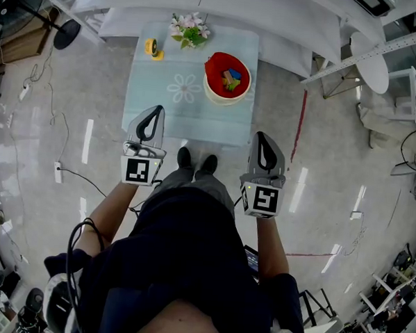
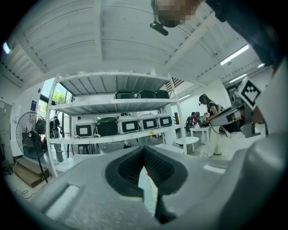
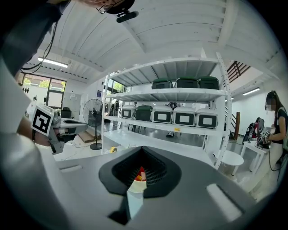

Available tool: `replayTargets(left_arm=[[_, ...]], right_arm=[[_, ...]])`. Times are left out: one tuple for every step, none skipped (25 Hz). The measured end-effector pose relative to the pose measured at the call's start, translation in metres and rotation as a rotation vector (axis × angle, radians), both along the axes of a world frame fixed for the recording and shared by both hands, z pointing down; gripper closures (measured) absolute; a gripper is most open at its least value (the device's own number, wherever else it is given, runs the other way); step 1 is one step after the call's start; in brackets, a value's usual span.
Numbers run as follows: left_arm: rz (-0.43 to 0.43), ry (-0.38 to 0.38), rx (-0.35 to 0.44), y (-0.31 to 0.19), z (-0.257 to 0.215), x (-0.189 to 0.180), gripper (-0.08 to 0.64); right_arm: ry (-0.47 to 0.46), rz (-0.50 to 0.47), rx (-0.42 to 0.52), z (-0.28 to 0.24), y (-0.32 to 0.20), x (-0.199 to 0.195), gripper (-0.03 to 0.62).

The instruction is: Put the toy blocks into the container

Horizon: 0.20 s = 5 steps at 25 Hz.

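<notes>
Standing at the near edge of the small table [image 1: 196, 123], the person is holding both grippers short of it, while the toy blocks [image 1: 231, 78] are already lying inside the red-lined container [image 1: 210, 93] toward the table's far right. No loose block is showing on the cloth, so the task is looking finished, and the next move is likely calling only for a check. The left gripper [image 1: 157, 111] and the right gripper [image 1: 259, 136] are both showing jaws closed together, gripping nothing.
</notes>
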State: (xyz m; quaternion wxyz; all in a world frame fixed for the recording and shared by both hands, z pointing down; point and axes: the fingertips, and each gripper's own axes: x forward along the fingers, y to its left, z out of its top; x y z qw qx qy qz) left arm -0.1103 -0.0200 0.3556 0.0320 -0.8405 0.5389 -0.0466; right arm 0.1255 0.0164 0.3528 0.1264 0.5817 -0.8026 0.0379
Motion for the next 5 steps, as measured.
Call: replayTargets(left_arm=[[0.001,-0.002,0.004,0.0002,-0.0005,0.0003,0.558],[0.002,-0.003,0.006,0.0007,-0.0006,0.0006,0.558],[0.001,-0.004,0.005,0.0015,-0.0003,0.0007,0.558],[0.000,-0.003,0.003,0.0022,0.0001,0.0007,0.558],[-0.001,-0.003,0.000,0.0029,0.0006,0.0006,0.558]], right_arm=[[0.002,0.000,-0.001,-0.0001,-0.0001,0.0003,0.595],[0.003,0.000,-0.002,-0.0001,0.0002,0.0007,0.595],[0.005,0.001,-0.003,-0.0001,0.0006,0.0012,0.595],[0.007,0.001,-0.004,0.0000,0.0008,0.0018,0.595],[0.009,0.002,-0.005,0.0001,0.0010,0.0022,0.595]])
